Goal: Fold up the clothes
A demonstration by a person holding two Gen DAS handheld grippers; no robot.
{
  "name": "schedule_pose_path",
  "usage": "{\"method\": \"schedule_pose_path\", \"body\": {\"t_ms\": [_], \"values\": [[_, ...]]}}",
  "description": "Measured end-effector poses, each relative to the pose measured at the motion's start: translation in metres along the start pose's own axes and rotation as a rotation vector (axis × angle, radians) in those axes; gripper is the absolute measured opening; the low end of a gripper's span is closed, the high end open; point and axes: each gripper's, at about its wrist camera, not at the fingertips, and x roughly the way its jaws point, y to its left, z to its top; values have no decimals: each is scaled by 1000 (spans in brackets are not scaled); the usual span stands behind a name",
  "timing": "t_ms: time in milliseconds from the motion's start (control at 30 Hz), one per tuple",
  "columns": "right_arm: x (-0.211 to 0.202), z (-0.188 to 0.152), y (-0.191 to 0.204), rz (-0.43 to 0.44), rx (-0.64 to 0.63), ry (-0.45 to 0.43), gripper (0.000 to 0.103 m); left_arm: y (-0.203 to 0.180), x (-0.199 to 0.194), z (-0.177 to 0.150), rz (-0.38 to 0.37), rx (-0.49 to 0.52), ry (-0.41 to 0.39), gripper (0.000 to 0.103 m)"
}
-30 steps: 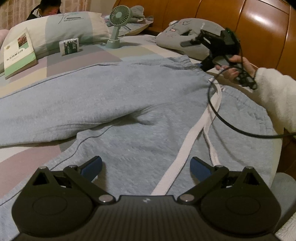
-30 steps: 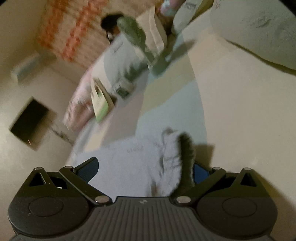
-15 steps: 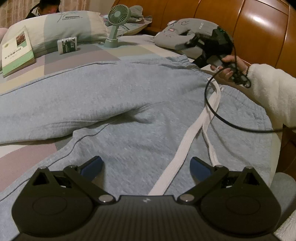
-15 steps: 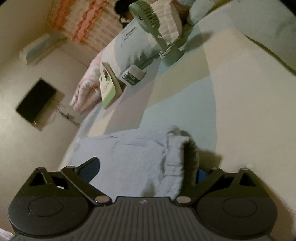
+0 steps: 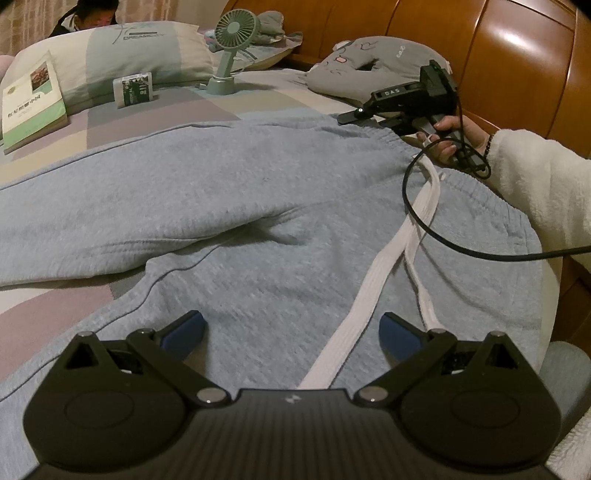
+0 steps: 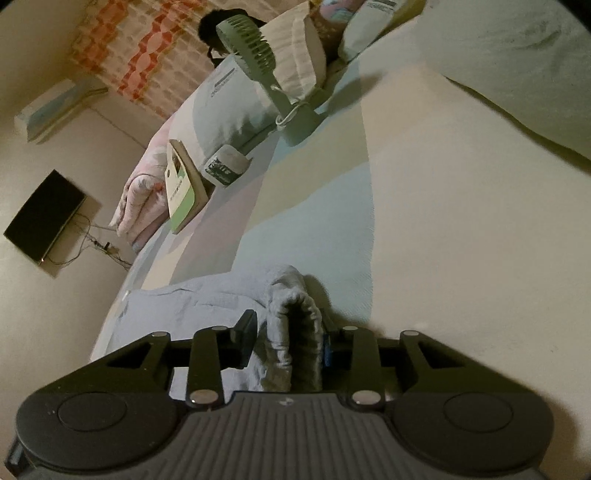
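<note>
Lying flat across the bed point(image 5: 44, 314), grey sweatpants point(image 5: 258, 221) await folding. Right gripper point(image 6: 288, 339): jaws closing around the waistband's far corner, presumably to lift it over. Left gripper point(image 5: 291, 332): jaws open, empty, above cloth near the drawstring point(image 5: 369, 288).

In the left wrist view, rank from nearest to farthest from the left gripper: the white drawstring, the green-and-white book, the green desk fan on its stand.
From the left gripper, whose jaws stand open over the light blue sweatpants:
1. White flat drawstring: runs up between the fingers, right of centre.
2. Green-and-white book: far left, leaning on the pillow.
3. Small green desk fan: top centre, by the headboard.
</note>
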Motion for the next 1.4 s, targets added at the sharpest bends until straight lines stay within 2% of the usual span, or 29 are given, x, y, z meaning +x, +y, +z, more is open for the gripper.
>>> {"method": "schedule_pose_path", "body": {"t_ms": [100, 200, 467, 600, 767, 900, 1100, 1200, 1300, 1400], "values": [[5, -2, 14, -38, -71, 4, 43, 0, 2, 1, 3, 13, 2, 100], [10, -3, 25, -82, -131, 5, 42, -1, 4, 2, 7, 18, 5, 100], [17, -14, 64, -292, -285, -2, 23, -2, 2, 14, 26, 52, 34, 99], [8, -18, 79, -301, -323, -40, 19, -4, -3, 33, 57, 146, 20, 99], [-7, -27, 107, -323, -423, -72, 17, -2, 0, 64, 148, 299, -6, 99], [-16, -38, 134, -329, -507, -88, 17, 1, 21, 88, 230, 430, -31, 99], [-26, -54, 165, -314, -578, -84, 17, 15, 71, 128, 313, 531, -62, 99], [-30, -64, 176, -310, -615, -80, 17, 23, 92, 142, 323, 541, -77, 99], [-32, -75, 187, -311, -659, -72, 17, 32, 110, 147, 352, 577, -87, 98], [-33, -87, 198, -316, -717, -65, 17, 39, 124, 149, 414, 620, -82, 97]]}}
